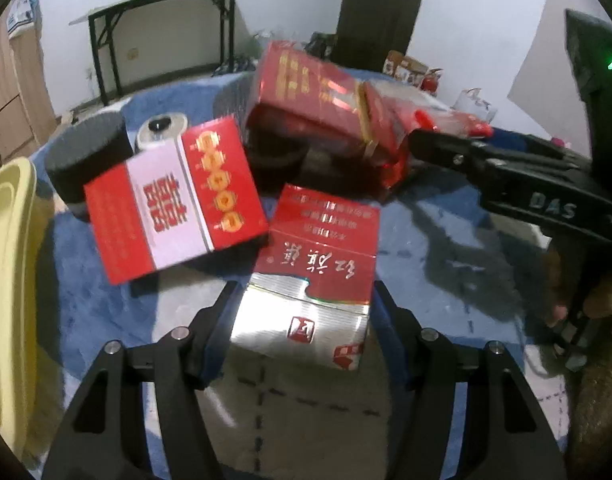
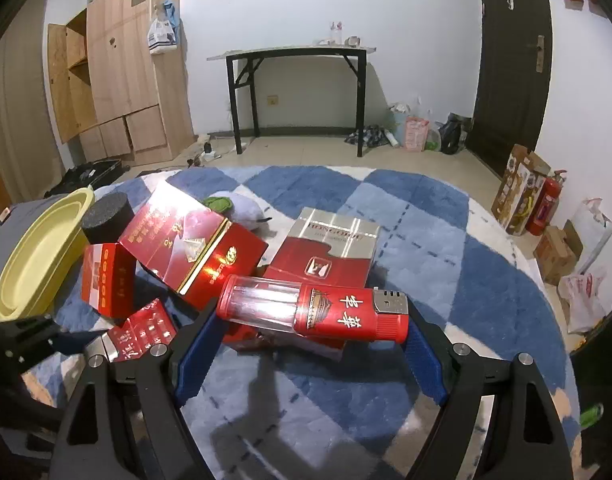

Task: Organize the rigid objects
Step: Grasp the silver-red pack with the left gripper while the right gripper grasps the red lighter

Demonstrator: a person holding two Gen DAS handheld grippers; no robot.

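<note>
My left gripper [image 1: 306, 292] is shut on a red and silver cigarette pack [image 1: 310, 280], its fingers pressing the pack's two long sides above the cloth. That pack also shows at the lower left of the right wrist view [image 2: 142, 330]. My right gripper [image 2: 312, 320] is shut on a lighter-shaped tube [image 2: 312, 310], red with a clear middle, held end to end between the blue pads. From the left wrist view the right gripper [image 1: 452, 128] comes in from the right with the tube. A red and white box [image 1: 174, 196] and a large dark red box [image 1: 314, 96] lie just behind.
A yellow tray [image 2: 38, 256] sits at the table's left edge. A black foam cylinder [image 2: 106, 220] and a round metal tin [image 1: 162, 130] stand behind the boxes. Another silver and red pack [image 2: 326, 252] lies on the blue and white checked cloth [image 2: 446, 248].
</note>
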